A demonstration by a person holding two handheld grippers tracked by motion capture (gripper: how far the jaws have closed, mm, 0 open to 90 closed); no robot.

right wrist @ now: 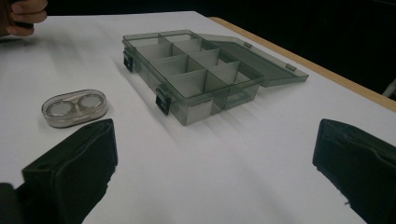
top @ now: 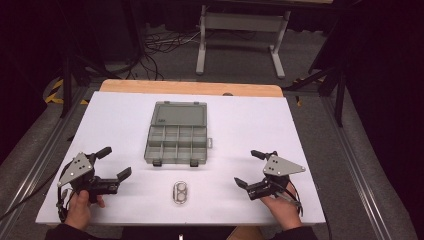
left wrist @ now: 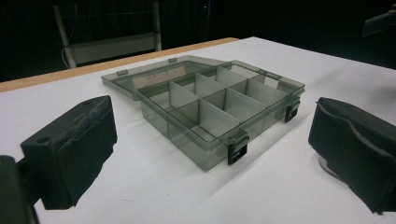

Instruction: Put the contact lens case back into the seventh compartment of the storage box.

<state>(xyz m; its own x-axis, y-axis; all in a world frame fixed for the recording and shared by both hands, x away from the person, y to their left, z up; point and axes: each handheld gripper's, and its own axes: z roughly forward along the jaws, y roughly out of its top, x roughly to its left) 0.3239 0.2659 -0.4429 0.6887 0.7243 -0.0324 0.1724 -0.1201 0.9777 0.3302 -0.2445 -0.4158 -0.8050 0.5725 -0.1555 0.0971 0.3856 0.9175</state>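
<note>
Right now the small clear case [top: 180, 193] lies flat on the white table [top: 115, 120] near my edge, between both grippers and just before the open organizer box [top: 176, 142], whose lid lies back. My right gripper [top: 251, 168] and left gripper [top: 115, 162] both stand spread wide, holding nothing. I'd bring the right one in low, square its jaws across the case's narrow sides, then close gently so it doesn't skid.

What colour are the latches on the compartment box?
Black, on the translucent grey plastic compartment box; latches clearest in left gripper view.
</note>
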